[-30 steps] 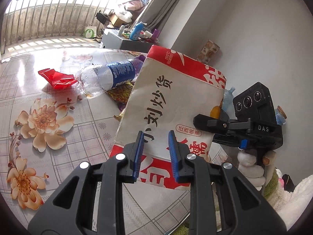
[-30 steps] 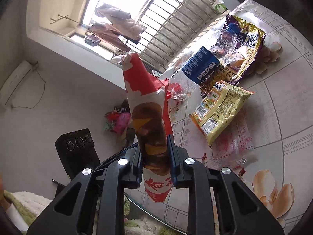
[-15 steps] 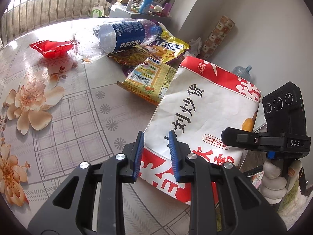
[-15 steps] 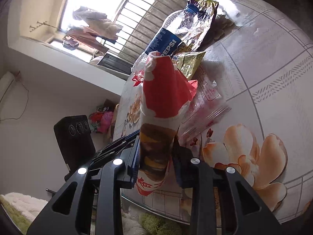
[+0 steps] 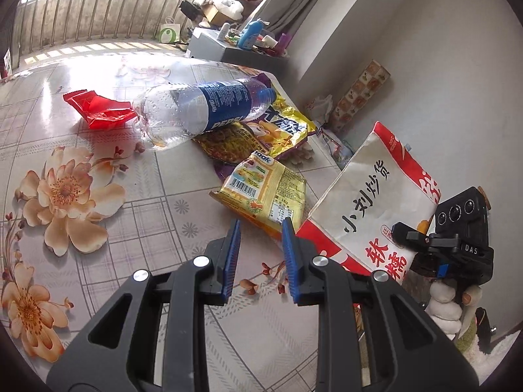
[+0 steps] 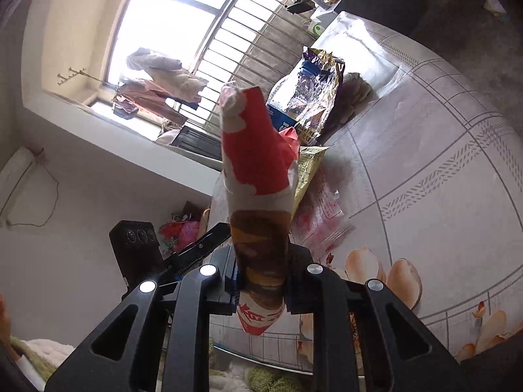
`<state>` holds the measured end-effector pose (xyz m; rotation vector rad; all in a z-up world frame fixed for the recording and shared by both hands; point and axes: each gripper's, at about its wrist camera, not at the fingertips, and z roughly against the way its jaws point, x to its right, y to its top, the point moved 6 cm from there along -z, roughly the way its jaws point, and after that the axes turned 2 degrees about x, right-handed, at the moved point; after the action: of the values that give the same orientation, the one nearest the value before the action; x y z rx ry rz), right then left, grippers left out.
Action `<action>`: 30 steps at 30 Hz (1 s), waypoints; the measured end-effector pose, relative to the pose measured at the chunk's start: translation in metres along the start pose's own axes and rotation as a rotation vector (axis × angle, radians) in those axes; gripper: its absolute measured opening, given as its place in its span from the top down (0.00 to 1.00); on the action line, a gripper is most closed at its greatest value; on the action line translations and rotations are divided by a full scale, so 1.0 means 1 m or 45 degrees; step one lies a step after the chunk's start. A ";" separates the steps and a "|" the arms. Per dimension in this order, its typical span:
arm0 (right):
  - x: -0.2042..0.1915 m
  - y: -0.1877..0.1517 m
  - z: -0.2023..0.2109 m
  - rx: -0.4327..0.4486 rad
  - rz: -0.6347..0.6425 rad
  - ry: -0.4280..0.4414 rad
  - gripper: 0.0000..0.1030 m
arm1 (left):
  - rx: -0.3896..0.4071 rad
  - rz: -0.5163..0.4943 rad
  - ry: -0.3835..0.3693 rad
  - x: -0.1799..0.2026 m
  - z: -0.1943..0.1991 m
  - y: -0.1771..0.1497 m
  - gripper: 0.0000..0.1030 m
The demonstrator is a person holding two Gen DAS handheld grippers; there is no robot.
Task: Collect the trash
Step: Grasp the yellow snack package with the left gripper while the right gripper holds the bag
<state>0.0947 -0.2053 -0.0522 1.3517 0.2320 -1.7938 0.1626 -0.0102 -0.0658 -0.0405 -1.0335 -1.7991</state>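
Home living room, floral table (image 5: 98, 261), barred window (image 6: 228, 49), hanging laundry (image 6: 163, 78)

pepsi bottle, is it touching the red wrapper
Touching. The left wrist view shows the pepsi bottle base pressed against the red wrapper edge, no gap visible.

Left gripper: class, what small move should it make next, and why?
Probably ease the left gripper forward onto the yellow snack packet just ahead of it. Its jaws are apart and empty, while the right gripper, its jaws closing, grips the red and white paper bag that would take the trash.

Floral tablecloth (image 5: 75, 196); barred window (image 6: 228, 49); hanging laundry (image 6: 163, 75).
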 end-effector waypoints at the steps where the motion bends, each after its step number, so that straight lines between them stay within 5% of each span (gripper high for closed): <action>1: 0.004 0.003 0.001 0.010 -0.008 -0.014 0.81 | -0.014 0.020 0.006 -0.003 -0.005 0.001 0.78; 7: 0.032 0.007 -0.009 0.012 -0.023 -0.160 0.81 | -0.095 0.196 -0.043 -0.018 -0.029 0.003 0.70; 15: 0.040 0.006 -0.008 0.011 -0.055 -0.169 0.81 | -0.167 0.354 -0.143 -0.024 -0.052 0.006 0.62; 26: 0.045 0.003 -0.004 0.015 -0.076 -0.150 0.81 | -0.159 0.356 -0.066 -0.023 -0.076 0.011 0.64; 30: 0.046 0.003 -0.004 0.016 -0.080 -0.143 0.81 | -0.133 0.323 -0.054 -0.019 -0.078 0.015 0.72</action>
<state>0.0973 -0.2291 -0.0920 1.2601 0.2054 -1.9200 0.2152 -0.0490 -0.1144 -0.2633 -0.9193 -1.6238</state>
